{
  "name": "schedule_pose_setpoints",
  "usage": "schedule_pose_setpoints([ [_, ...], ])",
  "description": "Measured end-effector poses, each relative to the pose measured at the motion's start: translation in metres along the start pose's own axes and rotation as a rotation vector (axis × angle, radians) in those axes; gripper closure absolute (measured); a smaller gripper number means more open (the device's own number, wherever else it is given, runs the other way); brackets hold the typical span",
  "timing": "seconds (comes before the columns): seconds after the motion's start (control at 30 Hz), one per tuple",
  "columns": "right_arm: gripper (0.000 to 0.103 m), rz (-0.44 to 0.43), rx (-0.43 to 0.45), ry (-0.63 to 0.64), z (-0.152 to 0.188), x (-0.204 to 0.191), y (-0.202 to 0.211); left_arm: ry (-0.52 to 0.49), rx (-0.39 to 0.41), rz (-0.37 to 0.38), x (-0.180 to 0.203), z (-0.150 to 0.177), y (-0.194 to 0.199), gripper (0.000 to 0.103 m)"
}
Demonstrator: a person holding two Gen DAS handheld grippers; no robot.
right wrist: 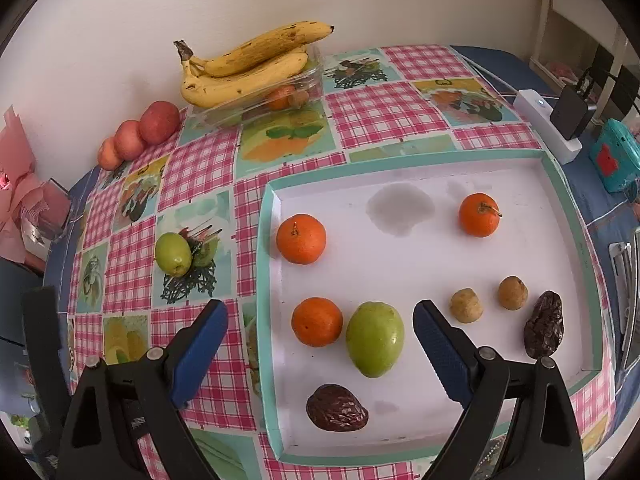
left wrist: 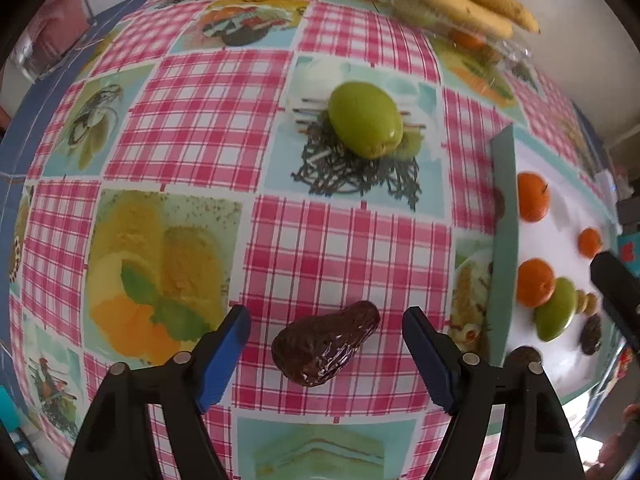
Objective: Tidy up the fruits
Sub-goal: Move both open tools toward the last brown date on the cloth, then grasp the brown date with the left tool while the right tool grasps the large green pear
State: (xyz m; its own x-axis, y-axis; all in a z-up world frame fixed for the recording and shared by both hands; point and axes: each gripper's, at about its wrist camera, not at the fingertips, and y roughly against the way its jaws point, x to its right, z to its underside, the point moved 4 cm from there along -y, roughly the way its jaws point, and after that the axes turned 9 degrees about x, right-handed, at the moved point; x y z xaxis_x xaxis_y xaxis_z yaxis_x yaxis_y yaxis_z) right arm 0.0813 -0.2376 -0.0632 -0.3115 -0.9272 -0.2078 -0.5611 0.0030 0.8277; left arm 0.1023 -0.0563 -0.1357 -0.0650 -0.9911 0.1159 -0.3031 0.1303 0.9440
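We see a dark wrinkled date [left wrist: 325,344] on its side on the tablecloth, one green fruit [left wrist: 365,119] further out. White tray [right wrist: 276,200] holds three oranges [right wrist: 301,239], a green fruit [right wrist: 375,339], two small tan fruits [right wrist: 466,305], two dates [right wrist: 337,407], all apart except one orange beside the green fruit.

We see the left claw [left wrist: 326,354] with jaws apart around a dark wrinkled date [left wrist: 324,344] on the checked bench [left wrist: 340,248]; a green fruit [left wrist: 365,119] lies beyond.
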Motion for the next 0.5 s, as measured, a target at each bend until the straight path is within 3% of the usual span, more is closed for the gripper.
schedule_pose_setpoints([
  [0.23,0.009,0.003,-0.005,0.005,0.001,0.0,-0.001,-0.033,0.008,-0.027,0.011,0.004,0.001,0.047],
  [0.5,0.009,0.036,-0.006,0.032,0.003,-0.003,-0.003,0.031,0.035,0.036,-0.003,-0.01,0.009,0.048],
])
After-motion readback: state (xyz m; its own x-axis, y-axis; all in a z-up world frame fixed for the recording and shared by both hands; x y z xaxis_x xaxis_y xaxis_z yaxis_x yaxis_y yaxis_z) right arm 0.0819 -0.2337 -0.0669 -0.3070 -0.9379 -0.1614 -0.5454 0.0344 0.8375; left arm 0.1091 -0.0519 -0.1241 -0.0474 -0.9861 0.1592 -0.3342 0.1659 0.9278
